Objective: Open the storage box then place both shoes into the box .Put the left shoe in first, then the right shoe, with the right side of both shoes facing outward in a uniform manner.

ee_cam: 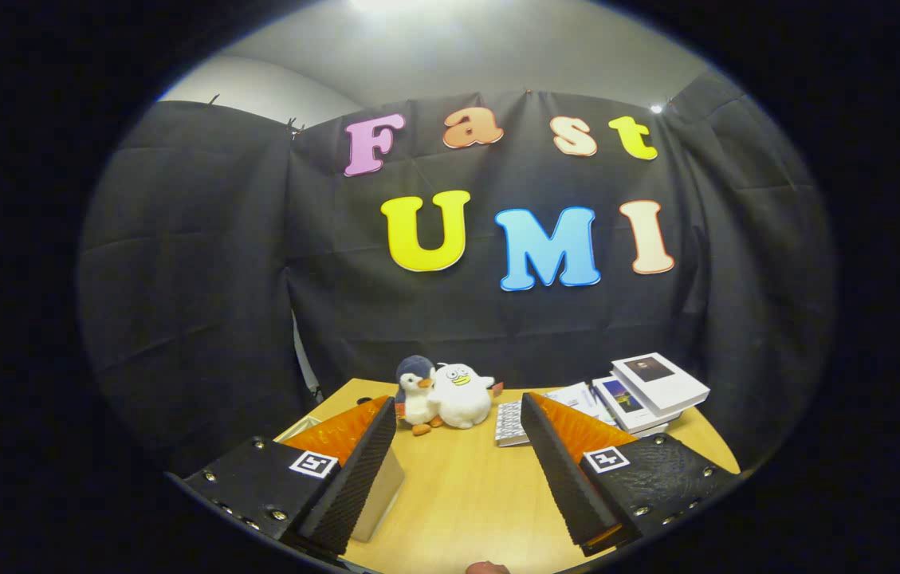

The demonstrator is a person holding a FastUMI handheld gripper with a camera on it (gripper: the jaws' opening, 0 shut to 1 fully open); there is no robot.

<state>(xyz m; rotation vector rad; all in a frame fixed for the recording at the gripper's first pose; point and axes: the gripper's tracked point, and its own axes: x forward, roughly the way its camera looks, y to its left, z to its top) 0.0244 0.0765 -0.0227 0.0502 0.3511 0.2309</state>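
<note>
The hand-held gripper is held low over the desk, pointing level towards the far side. Its fingers are spread wide with only bare wood between them, so it has hold of nothing. That pose suits looking the scene over or travelling, not gripping.

On the near left, touching or just behind the left finger, stands a pale block with a flat upright side. It may be a corner of the storage box, but the finger hides too much of it to be sure, and I cannot tell whether any lid is open or closed. Where the shoes lie I cannot tell from here, in the box or out of it.

Beyond the fingers, at the far middle of the desk, a penguin toy leans against a white duck toy. Both sit back against the cloth wall, out of the working space. Just right of them, partly behind the right finger, lies a keypad. At the far right a small stack of booklets is fanned out, also pushed well clear.

With the fingers empty and apart, this would fit either a gripper heading for the box or a shoe, or one that has let go and drawn back.
</note>
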